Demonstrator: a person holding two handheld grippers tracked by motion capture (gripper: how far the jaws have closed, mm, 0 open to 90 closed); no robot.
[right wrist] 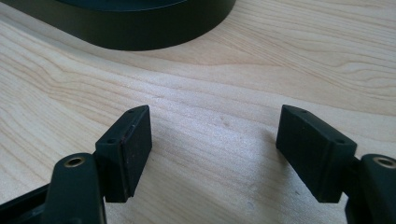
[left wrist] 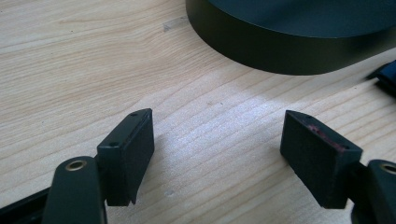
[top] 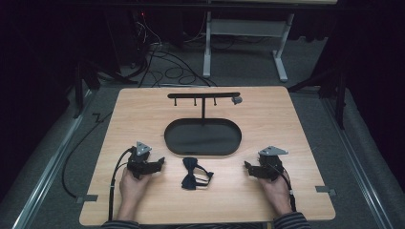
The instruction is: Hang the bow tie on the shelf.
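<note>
Your table [top: 143, 102] has the oval black tray [top: 203, 138] with its hanger stand [top: 204, 98] at the back, and the bow tie [top: 195, 173] lies in front of it, between your hands. Both the left gripper [top: 157, 162] and right gripper [top: 249, 167] rest with jaws wide apart, holding nothing. Come in low from one side and pinch the tie's knot — not a loose strap. The left gripper view catches just a tie corner by the tray wall.

A dark bow tie [top: 195, 172] lies flat, just before the oval tray [top: 203, 151].
</note>
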